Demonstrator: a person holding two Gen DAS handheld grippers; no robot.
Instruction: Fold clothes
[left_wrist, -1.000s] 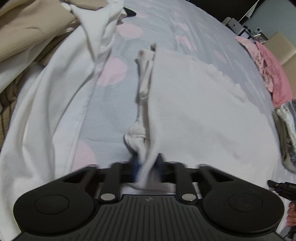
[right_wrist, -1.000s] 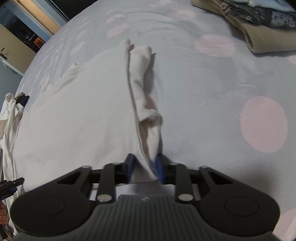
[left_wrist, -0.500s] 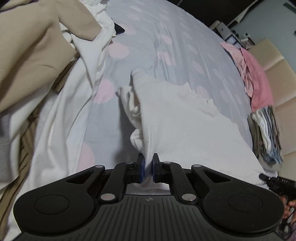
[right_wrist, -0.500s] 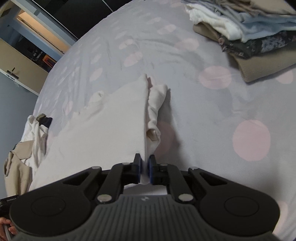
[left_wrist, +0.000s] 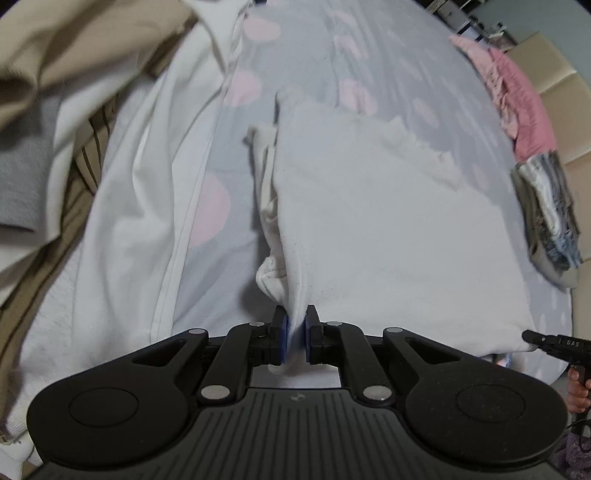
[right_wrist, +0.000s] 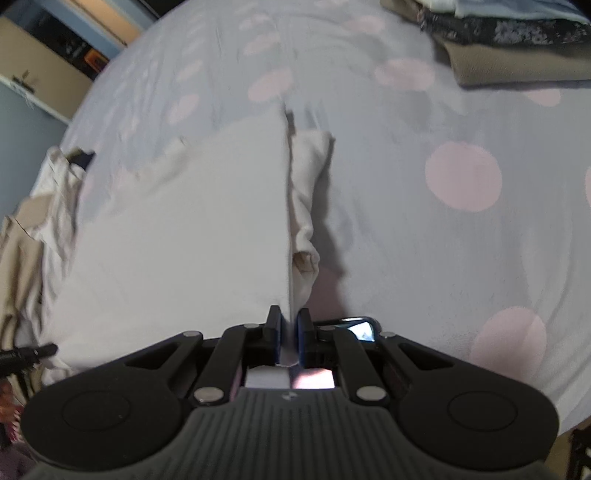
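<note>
Here the left gripper (left_wrist: 294, 334) has its fingers (left_wrist: 279, 334) pinched tight on one edge of the white garment (left_wrist: 388, 229), and the right gripper (right_wrist: 289, 339) clamps its fingers (right_wrist: 275, 338) on the opposite edge (right_wrist: 184, 229). The garment hangs stretched between the two, its far part lying on the bed (left_wrist: 332, 48), one sleeve (left_wrist: 267, 177) bunched along the fold.

The bed wears a grey sheet with pink dots (right_wrist: 463, 177). Left of the garment sprawls a heap of unfolded clothes (left_wrist: 122, 173), white and beige. Right of it sit one folded stack (left_wrist: 550, 210) and a pink garment (left_wrist: 517, 92). Beyond the bed, a cabinet (right_wrist: 40, 70) stands against the wall.
</note>
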